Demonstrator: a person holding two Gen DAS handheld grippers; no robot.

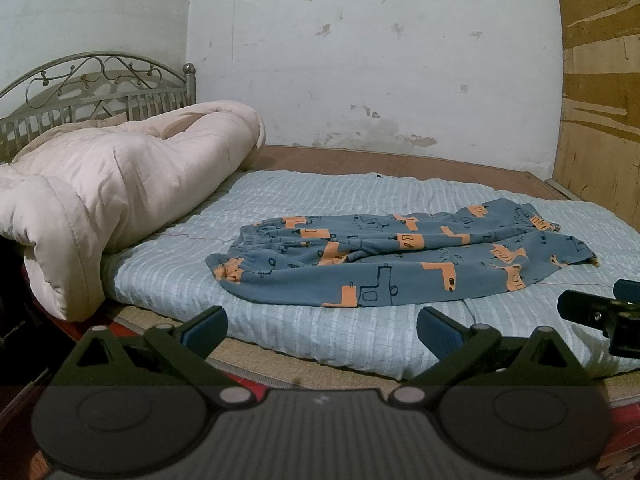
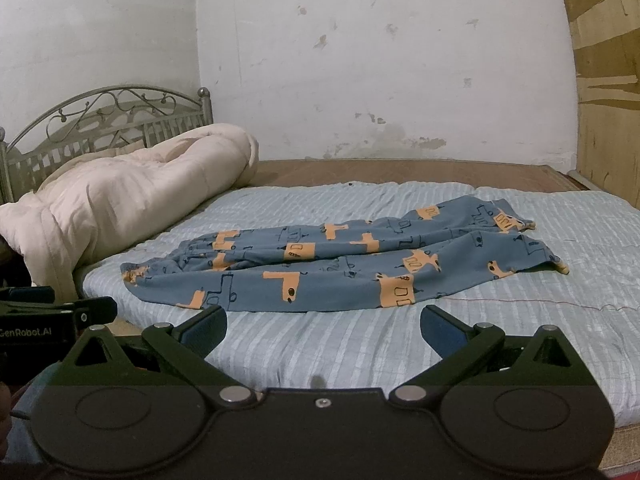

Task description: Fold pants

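Blue pants with orange shapes [image 1: 384,260] [image 2: 340,264] lie spread on the pale blue mattress pad [image 1: 320,328] [image 2: 320,344], waistband to the left and leg ends to the right, both legs side by side. My left gripper [image 1: 322,330] hovers open over the bed's near edge, short of the pants, nothing between its fingers. My right gripper [image 2: 323,330] is open too, just in front of the pants' near leg and holding nothing. Its tip shows at the right edge of the left wrist view [image 1: 600,312]; the left gripper's body shows at the far left of the right wrist view [image 2: 48,316].
A rolled cream duvet [image 1: 112,196] [image 2: 120,200] lies at the bed's left end against a metal headboard [image 1: 96,88] [image 2: 108,120]. A white wall stands behind, a wooden panel [image 1: 600,100] [image 2: 608,100] at the right. Bare brown bed board [image 1: 400,160] runs behind the pad.
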